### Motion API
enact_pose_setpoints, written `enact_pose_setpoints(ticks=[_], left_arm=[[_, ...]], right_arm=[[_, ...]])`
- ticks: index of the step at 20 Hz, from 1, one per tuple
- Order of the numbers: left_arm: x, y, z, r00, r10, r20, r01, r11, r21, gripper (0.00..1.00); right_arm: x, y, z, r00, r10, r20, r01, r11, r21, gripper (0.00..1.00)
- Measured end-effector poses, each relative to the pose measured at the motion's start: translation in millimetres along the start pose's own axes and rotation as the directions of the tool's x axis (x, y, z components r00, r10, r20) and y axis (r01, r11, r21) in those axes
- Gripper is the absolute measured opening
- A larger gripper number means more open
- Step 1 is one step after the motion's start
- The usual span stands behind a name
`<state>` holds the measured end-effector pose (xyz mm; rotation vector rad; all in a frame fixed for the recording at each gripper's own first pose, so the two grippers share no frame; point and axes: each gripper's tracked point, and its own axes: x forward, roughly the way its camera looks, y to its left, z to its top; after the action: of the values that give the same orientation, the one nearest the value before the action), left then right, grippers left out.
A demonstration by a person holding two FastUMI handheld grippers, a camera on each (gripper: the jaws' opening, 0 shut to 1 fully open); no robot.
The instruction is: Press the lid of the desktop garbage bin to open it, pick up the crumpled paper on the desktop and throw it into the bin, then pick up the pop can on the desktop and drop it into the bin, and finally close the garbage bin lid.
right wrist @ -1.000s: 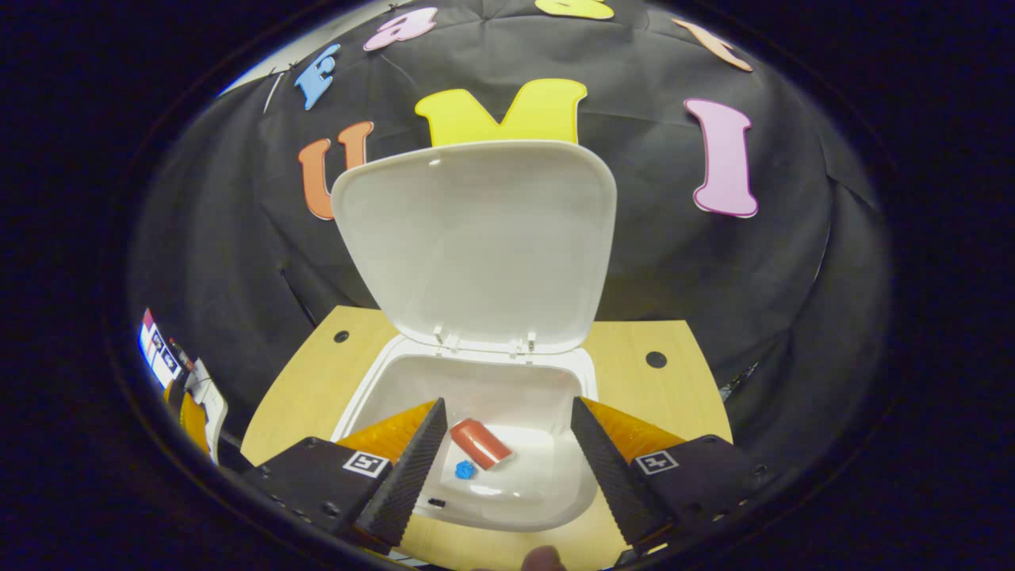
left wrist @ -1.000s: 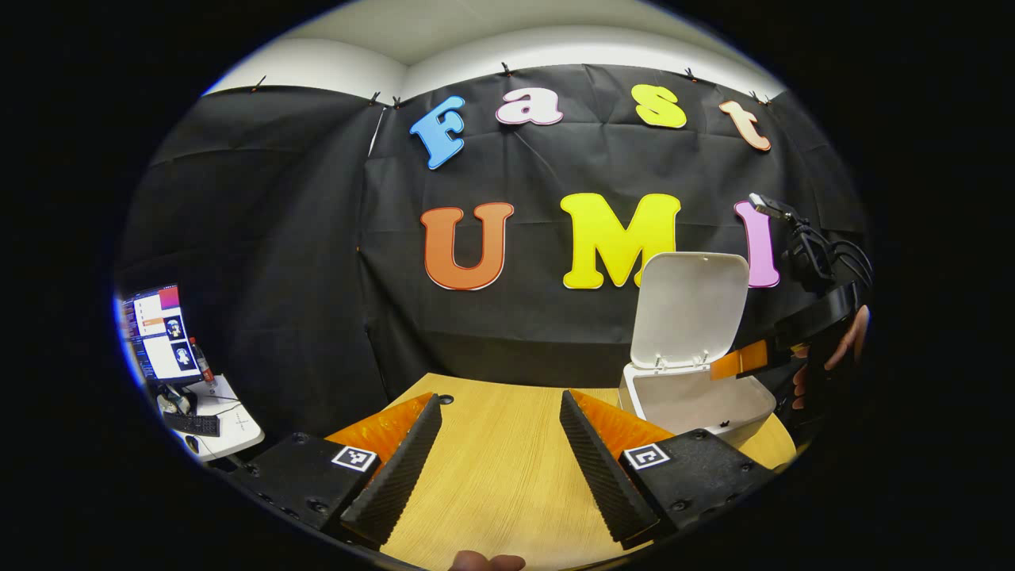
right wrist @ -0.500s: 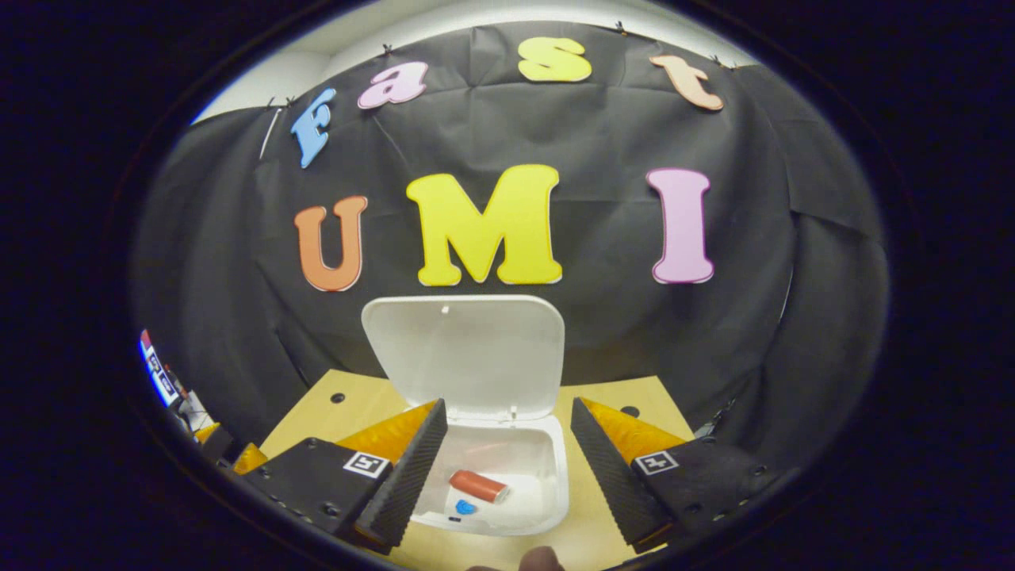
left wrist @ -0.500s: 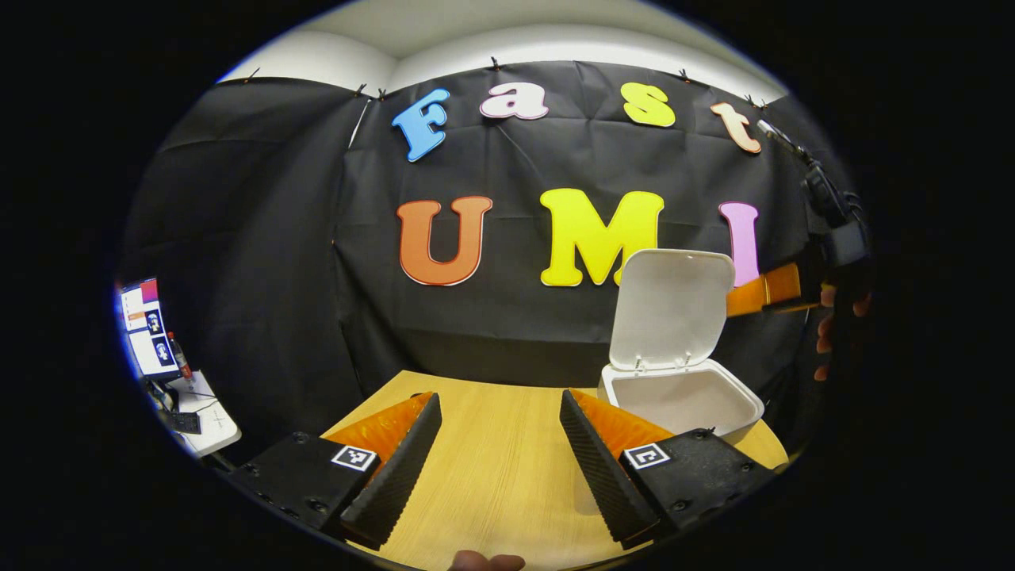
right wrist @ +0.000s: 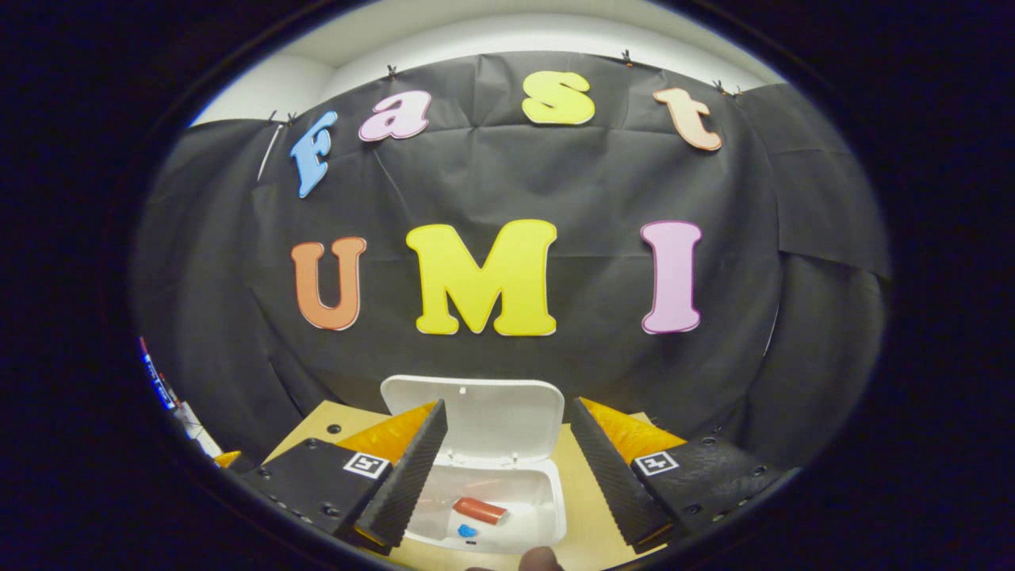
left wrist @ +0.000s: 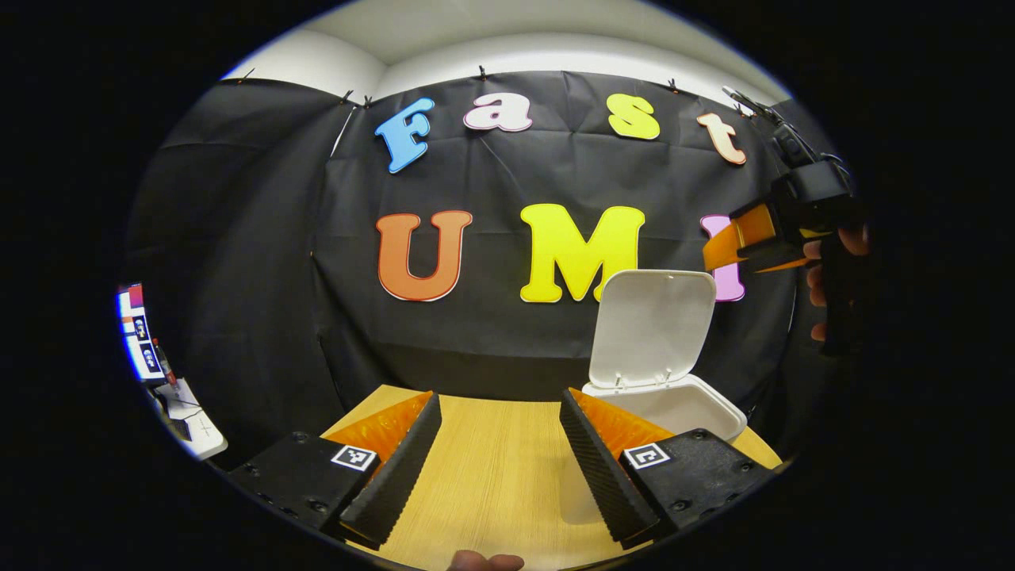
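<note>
White plastic bin [right wrist: 547,507] sits on the wooden tabletop [left wrist: 492,476], its lid [right wrist: 492,416] swung up and standing upright on its hinges at the back edge. In the right gripper view the bin lies directly below and ahead, seen from above between the fingers. Inside it, on the bottom: the pop can [right wrist: 480,510], red, lying on its side, and just beside it a small blue lump [right wrist: 467,530], apparently the crumpled paper; too small to confirm. The two are near each other; contact cannot be judged.

Right tongs [right wrist: 507,468]: spread wide, nothing between the fingers, held above the bin and apart from it. A fingertip of the holding hand [right wrist: 543,560] shows at the bottom edge.

Left tongs [left wrist: 499,460]: spread wide, empty, low over a bare stretch of tabletop to the left of the bin. In the left gripper view the bin [left wrist: 690,404] stands at the right rear of the tabletop, partly behind the near finger, lid [left wrist: 654,329] upright against the black cloth wall [left wrist: 262,277].

Same view, upper right: the right tongs [left wrist: 718,250] held high, above the top edge of the lid and to its right, with the holding hand [left wrist: 825,270] wrapped round the handle.

Far left of that view: a lit monitor [left wrist: 139,333] and a white side table [left wrist: 190,412], well apart from the work area.
</note>
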<state>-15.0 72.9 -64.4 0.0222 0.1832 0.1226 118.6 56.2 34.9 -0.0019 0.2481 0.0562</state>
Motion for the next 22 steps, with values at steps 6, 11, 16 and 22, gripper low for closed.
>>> enact_pose_setpoints(ticks=[6, 11, 16, 22], left_arm=[[-0.9, 15.7, 13.3, 0.999, 0.02, 0.025, -0.02, 1.0, 0.0, 0.97], [-6.2, 31.6, 16.4, 0.999, 0.047, 0.01, -0.047, 0.999, -0.007, 0.97], [-9.6, 38.6, 18.2, 0.998, 0.063, 0.007, -0.063, 0.998, 0.003, 1.0], [-10.8, 42.1, 17.1, 0.997, 0.072, -0.002, -0.072, 0.997, 0.001, 0.97]], right_arm=[[29.9, 24.0, 30.2, 1.0, 0.015, 0.015, -0.015, 1.0, -0.022, 0.96], [70.3, 30.7, 33.4, 1.0, 0.002, -0.02, -0.002, 1.0, -0.02, 0.99], [95.6, 37.9, 18.2, 0.997, -0.002, -0.083, 0.001, 1.0, -0.009, 0.96], [99.2, 38.1, 8.3, 0.994, -0.011, -0.112, 0.012, 1.0, 0.008, 0.96]])
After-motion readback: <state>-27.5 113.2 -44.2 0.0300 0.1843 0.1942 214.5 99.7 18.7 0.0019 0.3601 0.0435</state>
